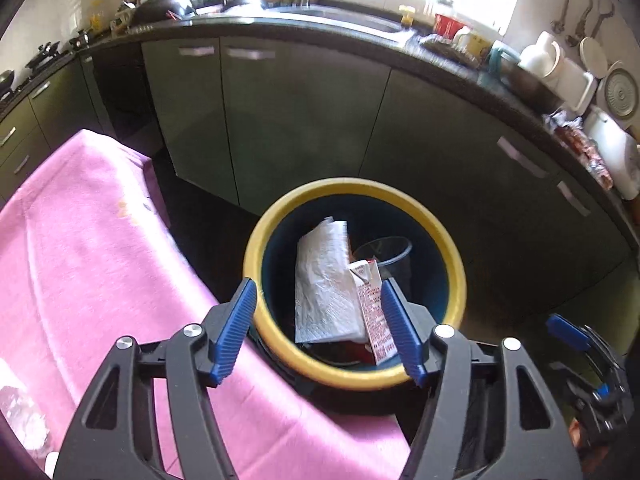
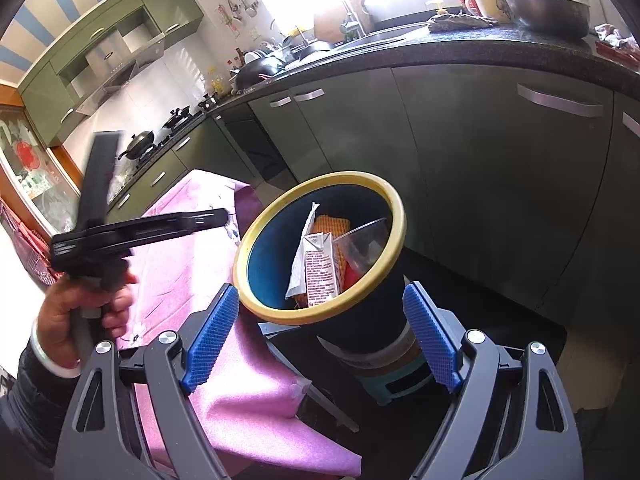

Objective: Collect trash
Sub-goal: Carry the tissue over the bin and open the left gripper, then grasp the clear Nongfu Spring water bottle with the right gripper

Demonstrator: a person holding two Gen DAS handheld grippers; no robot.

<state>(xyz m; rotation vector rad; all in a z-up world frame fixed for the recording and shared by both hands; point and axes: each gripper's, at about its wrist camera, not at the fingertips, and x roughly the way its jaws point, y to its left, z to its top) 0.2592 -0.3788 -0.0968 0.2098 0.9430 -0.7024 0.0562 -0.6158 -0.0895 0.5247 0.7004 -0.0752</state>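
Both grippers' jaws gape empty over the bin (image 1: 452, 276), its bottom hidden under trash.

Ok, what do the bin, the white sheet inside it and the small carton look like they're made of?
Bin: probably plastic, smooth dark wall, matte yellow rim.
White sheet: likely paper towel, going by its embossed, creased surface.
Small carton: looks like coated paperboard, with folded top seams and a printed face.

My left gripper (image 1: 318, 328): black plastic arms with triangular cut-outs, silver screws at the pivots, ribbed blue pads. My right gripper (image 2: 318, 336) has the same build, its pads dimpled blue. On my left wrist, a pale bangle (image 2: 50, 356) above a dark sleeve (image 2: 24, 404).
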